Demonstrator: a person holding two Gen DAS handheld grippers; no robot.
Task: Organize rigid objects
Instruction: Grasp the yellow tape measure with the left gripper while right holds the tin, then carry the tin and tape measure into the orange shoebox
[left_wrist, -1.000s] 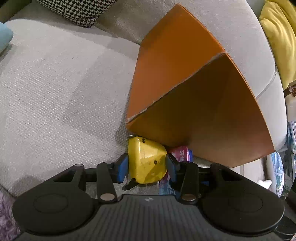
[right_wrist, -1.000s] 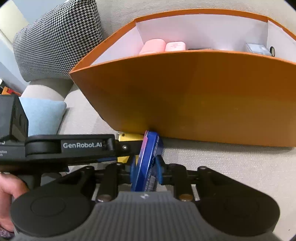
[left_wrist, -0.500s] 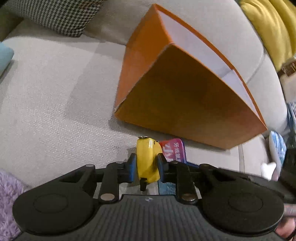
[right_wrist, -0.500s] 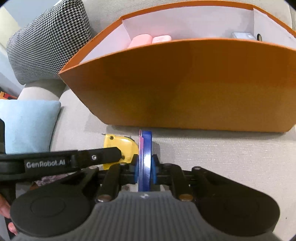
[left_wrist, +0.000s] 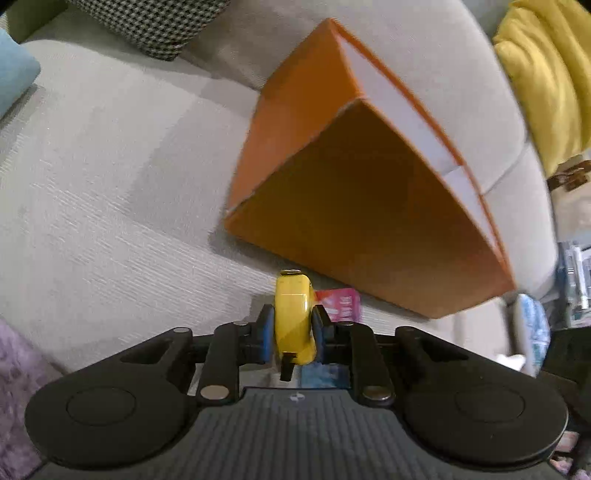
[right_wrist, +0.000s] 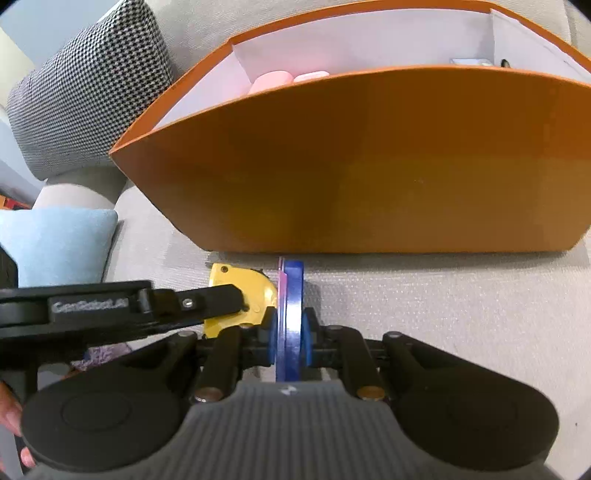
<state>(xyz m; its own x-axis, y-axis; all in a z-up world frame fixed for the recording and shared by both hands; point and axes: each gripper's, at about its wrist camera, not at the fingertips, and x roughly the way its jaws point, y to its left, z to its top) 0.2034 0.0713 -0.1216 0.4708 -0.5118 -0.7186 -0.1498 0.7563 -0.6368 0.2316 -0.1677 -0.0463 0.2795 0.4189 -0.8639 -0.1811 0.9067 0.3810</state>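
Right wrist view gives me what the left can't: the inside of the open-topped orange cardboard box (right_wrist: 369, 158) w/ white lining. In it I see two pale pink rounded items (right_wrist: 288, 79) at the left end and a small grey box (right_wrist: 469, 62) near the right end. Right gripper (right_wrist: 290, 332) is clamped on a thin flat blue-and-pink packet (right_wrist: 291, 295), held edge-on just in front of the box's front wall, over the beige fabric sofa seat (right_wrist: 443, 314). Same view shows the left gripper (right_wrist: 258, 308) from the side, "GenRobot.AI" on its arm, blurred but legible.

Left wrist view: left gripper (left_wrist: 293, 325) is closed on a yellow plastic tape-measure-like case (left_wrist: 293, 314), also edge-on, near the box's corner (left_wrist: 332, 206). Only here do I see the packet's face (left_wrist: 341, 304): pink w/ white characters, too blurred to read. Also a yellow cushion (left_wrist: 546, 74) top right. Houndstooth pillow (right_wrist: 92, 92) and light blue cushion (right_wrist: 55, 243) show in both.
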